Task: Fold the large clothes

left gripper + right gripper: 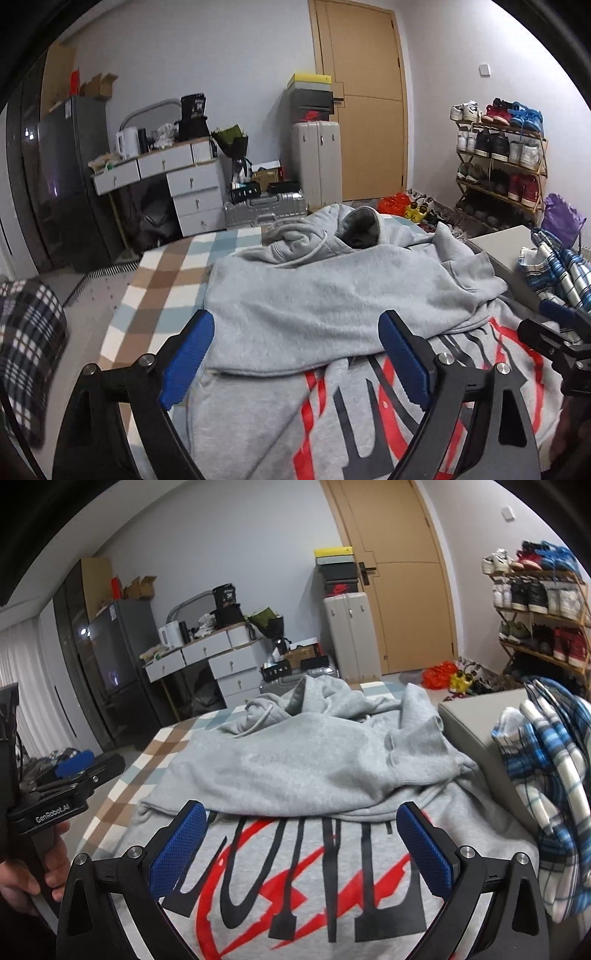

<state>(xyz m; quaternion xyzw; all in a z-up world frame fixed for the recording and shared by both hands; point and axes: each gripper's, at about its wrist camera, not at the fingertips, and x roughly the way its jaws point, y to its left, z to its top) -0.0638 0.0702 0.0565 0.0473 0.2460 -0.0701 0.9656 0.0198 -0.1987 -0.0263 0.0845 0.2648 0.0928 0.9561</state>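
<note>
A large grey hoodie (332,288) with a red and black print (306,886) lies on the checked bed cover (159,288). Its sleeves are folded across the body, and the hood (354,225) lies at the far end. My left gripper (295,354) is open and empty, hovering over the hoodie's near left part. My right gripper (303,842) is open and empty above the printed near part. The right gripper shows at the right edge of the left wrist view (554,332). The left gripper shows at the left of the right wrist view (74,775).
A blue plaid shirt (546,775) lies on a grey box (476,716) at the right of the bed. A dark plaid cloth (29,347) is at the left. Beyond the bed stand a drawer desk (166,184), suitcases (317,162), a shoe rack (498,162) and a door (365,96).
</note>
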